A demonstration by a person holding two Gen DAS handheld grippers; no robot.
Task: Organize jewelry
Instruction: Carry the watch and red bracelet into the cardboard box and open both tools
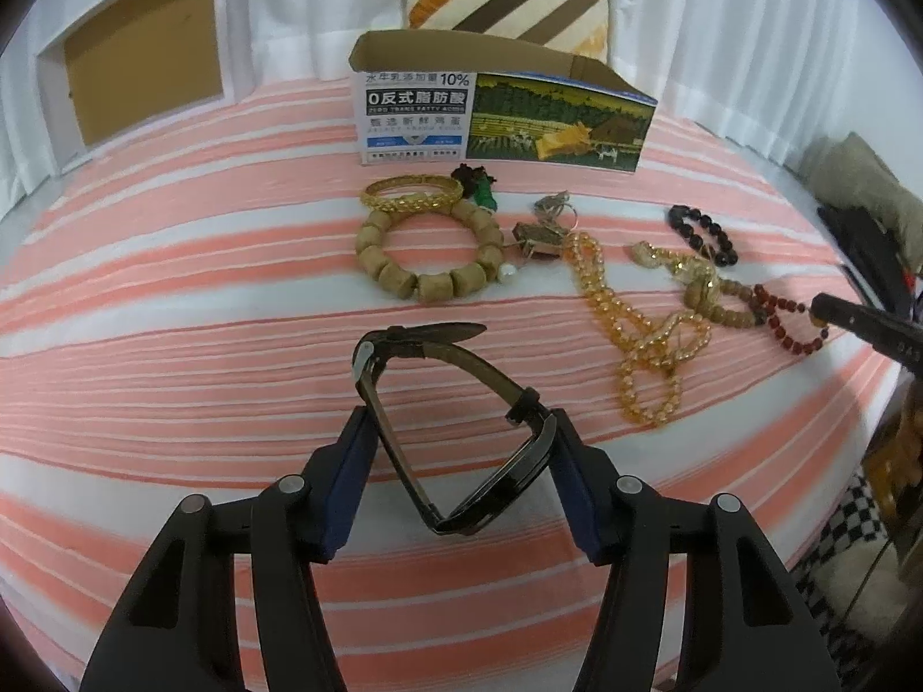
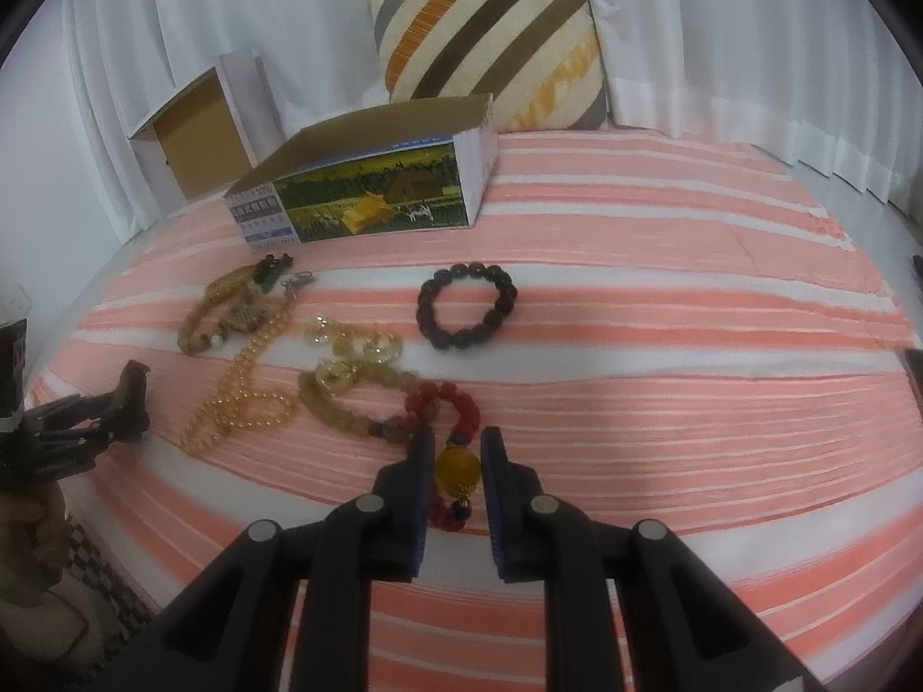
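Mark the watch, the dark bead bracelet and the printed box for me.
watch (image 1: 519, 470): left wrist view, on its case.
dark bead bracelet (image 2: 430, 293): right wrist view, on its left beads.
printed box (image 2: 369, 196): right wrist view, on its pictured front wall.

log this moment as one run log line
left gripper: shut on watch | right gripper: around red bracelet, yellow bead between fingers | box: open

A home bedroom: striped bedspread (image 2: 663, 300), throw pillow (image 2: 490, 29) and white curtains (image 2: 750, 29) behind
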